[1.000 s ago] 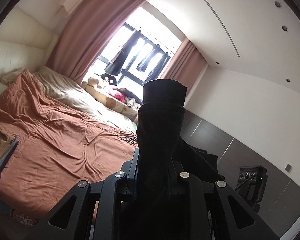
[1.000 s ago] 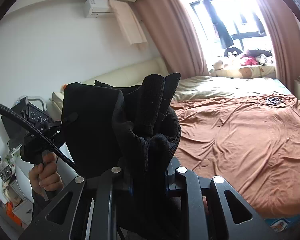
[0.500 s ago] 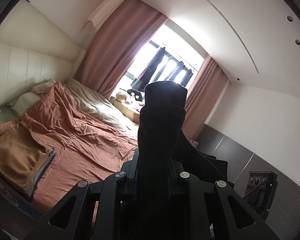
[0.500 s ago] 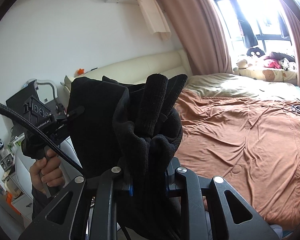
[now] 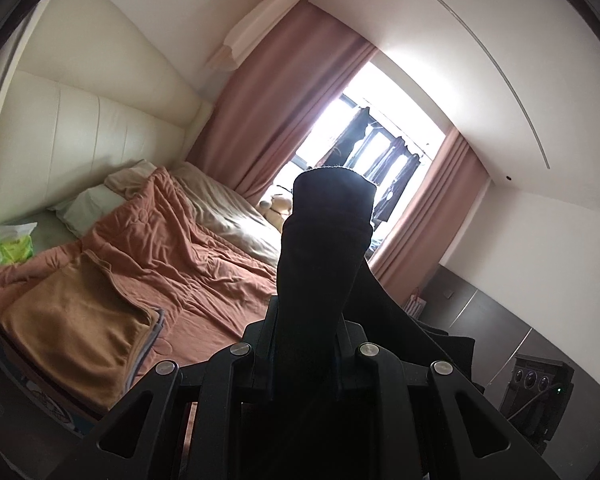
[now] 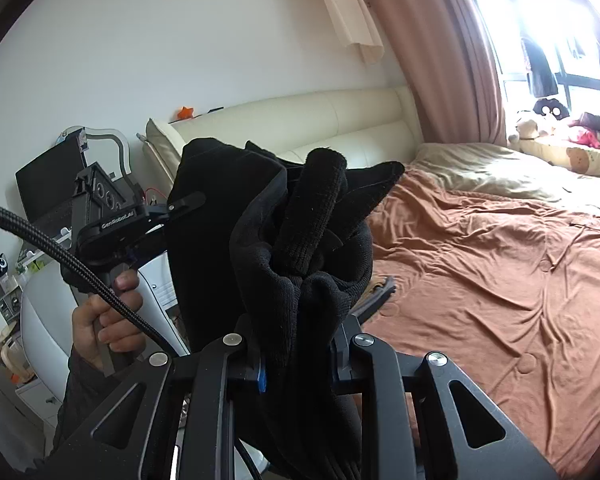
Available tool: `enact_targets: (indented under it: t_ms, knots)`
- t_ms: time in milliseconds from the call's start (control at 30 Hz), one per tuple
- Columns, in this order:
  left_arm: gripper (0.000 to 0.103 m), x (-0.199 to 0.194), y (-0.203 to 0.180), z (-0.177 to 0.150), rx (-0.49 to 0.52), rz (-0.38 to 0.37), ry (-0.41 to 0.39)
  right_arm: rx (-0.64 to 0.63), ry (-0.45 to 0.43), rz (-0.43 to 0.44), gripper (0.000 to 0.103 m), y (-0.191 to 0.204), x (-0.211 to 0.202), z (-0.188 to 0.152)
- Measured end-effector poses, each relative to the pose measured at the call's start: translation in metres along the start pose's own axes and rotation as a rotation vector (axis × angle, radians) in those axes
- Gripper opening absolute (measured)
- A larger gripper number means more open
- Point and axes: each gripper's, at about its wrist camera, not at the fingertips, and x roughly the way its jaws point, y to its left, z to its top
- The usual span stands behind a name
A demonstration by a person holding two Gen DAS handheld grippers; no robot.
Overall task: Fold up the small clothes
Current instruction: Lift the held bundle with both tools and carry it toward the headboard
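- Your left gripper (image 5: 307, 320) has its jaws clamped on a black knitted garment (image 5: 324, 248); a ribbed, cuff-like end stands upright out of them against the bright window (image 5: 364, 136).
- Your right gripper (image 6: 296, 344) likewise has its jaws closed on the black knitted garment (image 6: 300, 248); here the cloth is bunched into thick folds, with a ribbed roll poking up above the jaws.
- In the right wrist view, the garment spans across to the left gripper (image 6: 180, 204), whose fingers pinch its far edge; the cloth hangs in the air between the two tools, clear of the bed.
- Your left hand (image 6: 104, 320) wraps the handle of that gripper, with a braided black cable (image 6: 60, 256) passing in front of it.
- Beyond and below the garment lies the bed with a rust-brown quilt (image 6: 500, 272), creased across its surface.
- In the left wrist view, a folded tan blanket (image 5: 72, 320) lies on the near corner of the quilt (image 5: 188, 264), and a green tissue pack (image 5: 12, 244) sits near the cream padded headboard (image 5: 80, 136).
- Pink curtains (image 5: 284, 92) flank the window; plush toys (image 6: 528, 128) lie beside it.
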Motion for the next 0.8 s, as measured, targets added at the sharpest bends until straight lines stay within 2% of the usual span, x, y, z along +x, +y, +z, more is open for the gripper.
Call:
enact_targets:
  t_ms: [300,433,500,800]
  knots:
    - [0.021,0.018,0.068,0.047,-0.003,0.065,-0.004,-0.035,0.013,0.056,0.018,0.003,0.086,0.029]
    - [0.021,0.023,0.092,0.069,0.013,0.098,-0.012,-0.039,0.026,0.091,0.018,0.007,0.125,0.031]
    - [0.021,0.026,0.109,0.080,-0.014,0.074,-0.008,-0.038,0.034,0.118,0.018,0.009,0.146,0.036]
    - [0.021,0.021,0.163,0.114,0.001,0.264,-0.002,0.001,0.085,0.210,0.018,0.014,0.228,0.045]
